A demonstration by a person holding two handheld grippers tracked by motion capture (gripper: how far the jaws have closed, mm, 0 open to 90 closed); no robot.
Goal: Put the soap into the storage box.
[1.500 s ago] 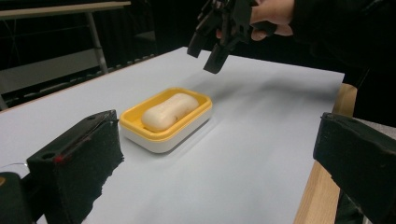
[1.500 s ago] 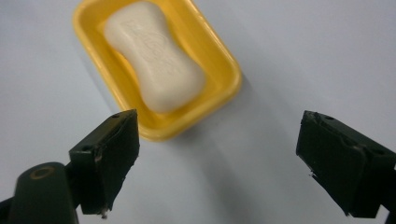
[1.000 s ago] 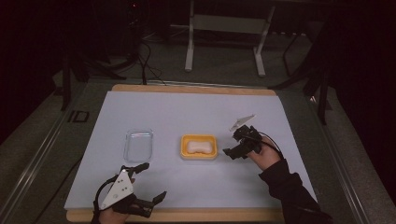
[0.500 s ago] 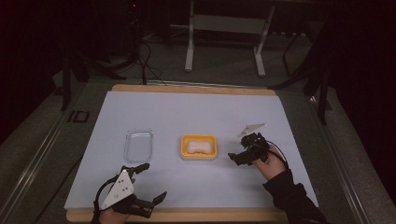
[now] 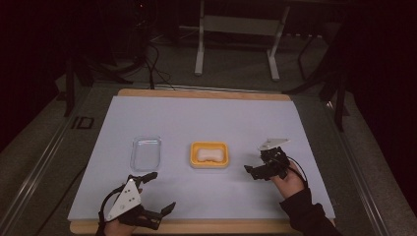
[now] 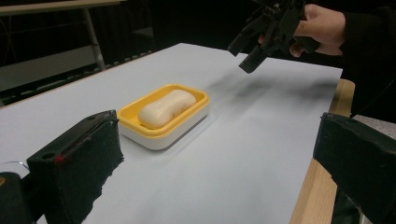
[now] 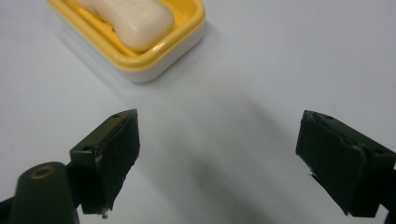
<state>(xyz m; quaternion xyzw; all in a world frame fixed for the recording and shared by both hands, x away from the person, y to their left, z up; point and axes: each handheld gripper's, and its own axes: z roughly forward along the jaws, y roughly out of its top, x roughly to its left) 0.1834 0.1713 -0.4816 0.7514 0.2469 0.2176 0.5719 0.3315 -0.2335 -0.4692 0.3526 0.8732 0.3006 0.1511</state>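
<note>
A yellow soap dish (image 5: 193, 155) sits mid-table with a cream bar of soap (image 5: 209, 155) in it. My right gripper (image 5: 255, 163) hovers to its right, open, with nothing between its jaws. In the right gripper view the dish (image 7: 156, 57) and soap (image 7: 135, 21) lie beyond the spread right gripper (image 7: 229, 158). My left gripper (image 5: 160, 191) is open near the front edge. The left gripper view shows the left gripper (image 6: 215, 158) wide open, the dish (image 6: 135, 120) with soap (image 6: 166, 108) ahead, and the right gripper (image 6: 254, 44) beyond it.
A clear plastic tray (image 5: 146, 153) lies left of the dish. A pale sheet (image 5: 206, 118) covers the wooden table (image 5: 196, 226), whose front edge is close to my left gripper. Stand legs and cables are on the floor behind.
My right gripper has drawn back toward the front and a little to the right, away from the dish. The left gripper has stayed put.
</note>
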